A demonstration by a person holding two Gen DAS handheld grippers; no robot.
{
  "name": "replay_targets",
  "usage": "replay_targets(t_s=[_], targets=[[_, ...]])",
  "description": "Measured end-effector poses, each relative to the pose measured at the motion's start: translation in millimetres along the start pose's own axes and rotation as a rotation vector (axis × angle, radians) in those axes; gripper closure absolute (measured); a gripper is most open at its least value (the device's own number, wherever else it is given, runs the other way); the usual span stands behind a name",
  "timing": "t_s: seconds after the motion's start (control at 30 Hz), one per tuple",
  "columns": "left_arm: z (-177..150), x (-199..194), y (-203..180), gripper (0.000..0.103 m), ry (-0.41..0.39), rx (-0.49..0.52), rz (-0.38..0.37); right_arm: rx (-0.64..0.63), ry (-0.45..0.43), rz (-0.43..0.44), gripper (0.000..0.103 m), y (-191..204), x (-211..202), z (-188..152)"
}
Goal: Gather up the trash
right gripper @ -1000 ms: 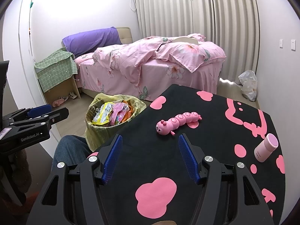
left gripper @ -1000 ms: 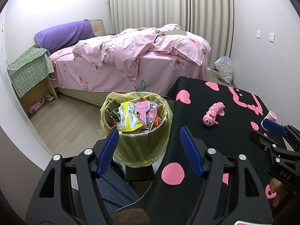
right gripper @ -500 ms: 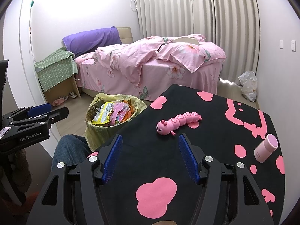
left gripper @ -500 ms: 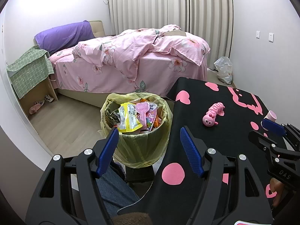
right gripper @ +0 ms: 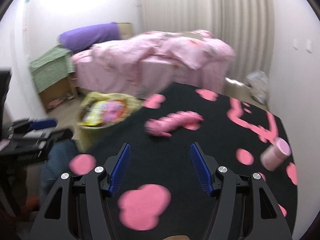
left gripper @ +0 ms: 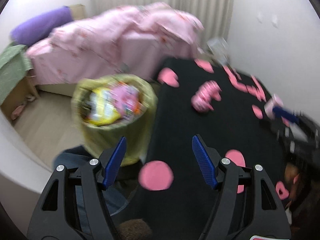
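Note:
A bin lined with a yellow-green bag (left gripper: 118, 118) (right gripper: 104, 114) stands on the floor left of the table, filled with wrappers. On the black cloth with pink shapes (left gripper: 180, 124) (right gripper: 180, 152) lie a pink caterpillar toy (left gripper: 204, 98) (right gripper: 172, 122) and a pink cup on its side (right gripper: 276, 154) (left gripper: 274, 105). My left gripper (left gripper: 159, 157) is open over the table's left edge beside the bin, nothing between its blue pads. My right gripper (right gripper: 160, 165) is open above the cloth, short of the toy, also empty. Both views are blurred.
A bed with pink bedding (right gripper: 152, 60) and a purple pillow (right gripper: 90, 35) fills the back. A green-covered side shelf (right gripper: 52, 68) stands at left, a plastic bag (right gripper: 258, 86) on the floor by the curtain. A person's jeans-clad leg (left gripper: 80, 172) is below the left gripper.
Both views have swung and blurred: the grippers tilted downward and moved, so table and bin sit differently in frame. The jaws keep the same spread and stay empty.

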State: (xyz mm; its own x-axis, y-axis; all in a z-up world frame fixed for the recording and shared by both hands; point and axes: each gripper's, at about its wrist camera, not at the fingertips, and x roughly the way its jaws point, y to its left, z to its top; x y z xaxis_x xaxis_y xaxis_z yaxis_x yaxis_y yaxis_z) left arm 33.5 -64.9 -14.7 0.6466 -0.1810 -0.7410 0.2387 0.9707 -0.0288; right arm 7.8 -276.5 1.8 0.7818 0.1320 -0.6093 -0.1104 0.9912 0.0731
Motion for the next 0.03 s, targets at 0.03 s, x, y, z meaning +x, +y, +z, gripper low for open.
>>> replay_targets(t_s=[0.03], targets=[[3.4,19.4,-12.6,0.038,0.034,0.026,-0.031,0.047,0.022,-0.035,0.044,-23.4,11.1,-2.7]])
